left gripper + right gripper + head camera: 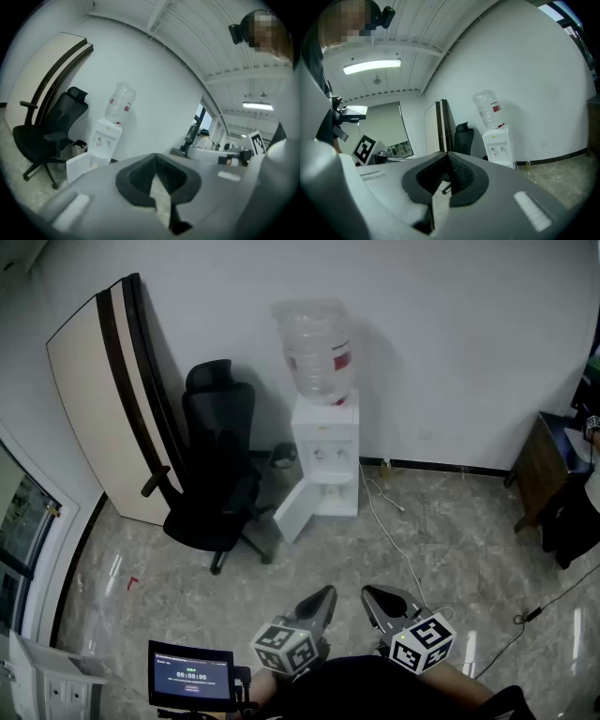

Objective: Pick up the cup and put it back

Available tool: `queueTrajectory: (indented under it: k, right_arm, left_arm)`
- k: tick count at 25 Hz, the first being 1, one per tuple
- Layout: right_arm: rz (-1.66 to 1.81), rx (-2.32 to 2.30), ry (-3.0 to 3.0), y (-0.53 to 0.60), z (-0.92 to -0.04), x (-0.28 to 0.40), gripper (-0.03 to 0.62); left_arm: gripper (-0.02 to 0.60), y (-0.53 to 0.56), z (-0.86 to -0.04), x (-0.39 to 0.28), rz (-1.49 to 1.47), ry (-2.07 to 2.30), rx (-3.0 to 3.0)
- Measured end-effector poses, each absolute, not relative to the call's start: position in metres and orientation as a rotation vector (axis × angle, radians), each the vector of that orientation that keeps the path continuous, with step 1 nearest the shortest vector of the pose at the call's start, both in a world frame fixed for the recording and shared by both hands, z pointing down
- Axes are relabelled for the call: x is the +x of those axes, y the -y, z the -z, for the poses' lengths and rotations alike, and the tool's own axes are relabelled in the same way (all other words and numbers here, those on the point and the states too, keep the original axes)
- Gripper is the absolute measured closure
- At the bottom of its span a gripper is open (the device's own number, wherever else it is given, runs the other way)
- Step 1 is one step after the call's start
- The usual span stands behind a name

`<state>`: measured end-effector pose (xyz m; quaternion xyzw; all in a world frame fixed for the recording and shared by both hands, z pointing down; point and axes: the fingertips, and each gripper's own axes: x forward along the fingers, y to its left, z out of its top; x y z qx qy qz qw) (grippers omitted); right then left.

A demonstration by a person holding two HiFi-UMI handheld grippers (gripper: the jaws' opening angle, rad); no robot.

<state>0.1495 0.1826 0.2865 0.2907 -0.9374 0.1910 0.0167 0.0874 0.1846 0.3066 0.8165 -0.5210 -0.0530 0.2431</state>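
**Claws closed, nothing held**

Found left claw pressed together on nothing, just beside right claw, likewise closed and empty. Saw office chair, then water dispenser, well ahead of both. Could not locate the cup.

Your head view is evenly bright and sharp. The ceiling tube lights the room, leaving glare streaks on the glossy floor and soft shadows on the wall. Both gripper views are fisheye with black-vignetted corners, and the near foreground is blurred.
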Motion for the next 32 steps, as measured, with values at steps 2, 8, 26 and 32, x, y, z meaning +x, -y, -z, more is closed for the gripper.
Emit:
queueTrajectory:
  k: [2,8,26,32]
  right_arm:
    - [-0.59,0.906,2.917,-0.182,-0.284,0.151,0.586]
    - [-0.587,0.912,2.916,-0.18,-0.285,0.152,0.586]
    - [-0.641,0.897,2.917,-0.164,-0.29,0.167,0.586]
    - [-0.711,0.87,2.918,-0.15,-0.299,0.194,0.586]
  left_arm:
    - [0.577,-0.184,-0.305,0.088,0.147,1.424,2.23]
    - [0.577,-0.182,-0.306,0.09,0.15,1.424,2.232]
    - [0.577,-0.17,-0.311,0.104,0.11,1.435,2.21]
    - [0.577,-0.159,-0.319,0.132,0.074,1.447,2.19]
